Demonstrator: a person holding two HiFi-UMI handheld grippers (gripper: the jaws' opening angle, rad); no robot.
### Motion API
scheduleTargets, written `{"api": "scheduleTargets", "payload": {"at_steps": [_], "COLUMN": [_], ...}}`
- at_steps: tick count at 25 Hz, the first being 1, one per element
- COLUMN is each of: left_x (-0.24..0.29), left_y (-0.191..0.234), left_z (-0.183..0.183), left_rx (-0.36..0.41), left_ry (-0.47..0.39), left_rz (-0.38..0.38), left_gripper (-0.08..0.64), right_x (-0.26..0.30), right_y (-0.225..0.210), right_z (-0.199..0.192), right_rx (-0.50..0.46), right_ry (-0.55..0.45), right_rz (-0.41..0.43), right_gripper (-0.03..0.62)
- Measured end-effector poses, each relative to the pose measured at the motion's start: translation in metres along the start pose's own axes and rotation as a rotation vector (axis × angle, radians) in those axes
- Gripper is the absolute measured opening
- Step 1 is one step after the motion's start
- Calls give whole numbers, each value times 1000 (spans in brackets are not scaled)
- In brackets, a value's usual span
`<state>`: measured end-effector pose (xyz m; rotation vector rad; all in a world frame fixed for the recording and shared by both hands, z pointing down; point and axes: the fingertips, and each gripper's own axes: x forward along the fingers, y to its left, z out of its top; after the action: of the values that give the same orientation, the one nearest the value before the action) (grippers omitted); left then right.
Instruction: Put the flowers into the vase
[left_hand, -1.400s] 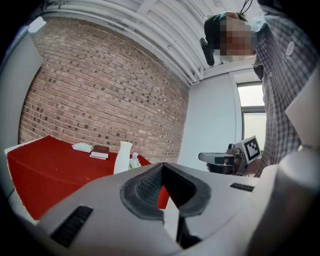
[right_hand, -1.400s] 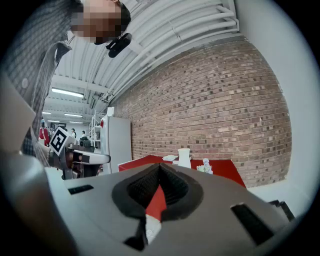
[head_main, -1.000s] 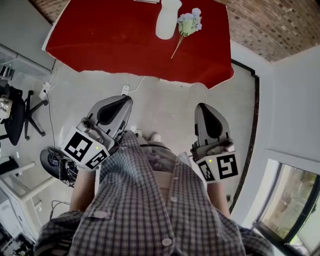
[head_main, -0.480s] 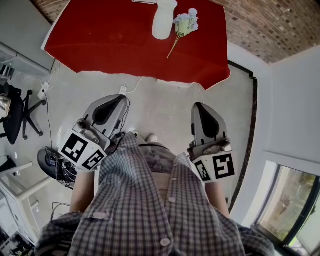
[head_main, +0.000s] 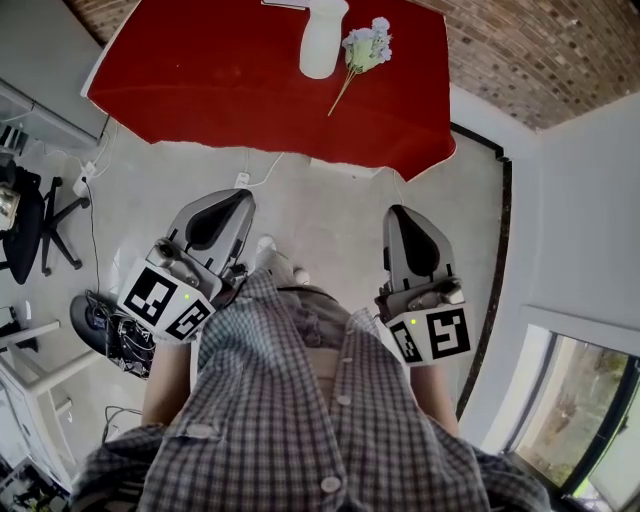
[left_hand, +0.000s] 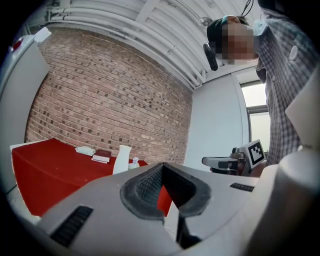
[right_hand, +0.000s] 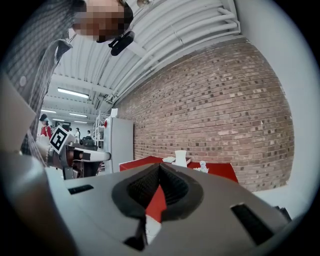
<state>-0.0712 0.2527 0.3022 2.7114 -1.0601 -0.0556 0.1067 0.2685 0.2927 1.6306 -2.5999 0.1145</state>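
In the head view, we hold the grey left gripper (head_main: 232, 203) and the grey right gripper (head_main: 403, 217) in front of our checked shirt (head_main: 300, 400), well apart from the red-covered table (head_main: 200, 80). There the tall white vase (head_main: 322, 40) stands upright, and the pale flower sprig (head_main: 362, 50) lies on the cloth just beside it. In the left gripper view, our jaws meet at the tips with nothing between them. In the right gripper view, the jaws are likewise pressed together and empty.

Seen from my head, the vase (head_main: 323, 45) loses its mouth to the top edge, as does the far side of the table (head_main: 200, 70). In my left gripper view the flowers (left_hand: 134, 162) are a pale speck, too small to tell bloom from stem.
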Motion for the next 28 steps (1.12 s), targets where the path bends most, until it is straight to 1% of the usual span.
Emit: {"api": "scheduleTargets", "payload": {"at_steps": [6, 11, 28], "left_x": [4, 17, 79], "left_y": [6, 18, 79], "left_z": [-2, -1, 20], "left_rx": [-4, -1, 0], "left_ry": [1, 18, 40], "left_rz": [-4, -24, -93], "left_gripper": [7, 7, 8], "right_x": [5, 17, 89], "right_y": [2, -6, -38], "right_z": [-9, -11, -2], "right_rx": [9, 16, 29], "right_ry": [15, 30, 42], "right_rz": [-4, -29, -97], "right_gripper": [6, 6, 6]}}
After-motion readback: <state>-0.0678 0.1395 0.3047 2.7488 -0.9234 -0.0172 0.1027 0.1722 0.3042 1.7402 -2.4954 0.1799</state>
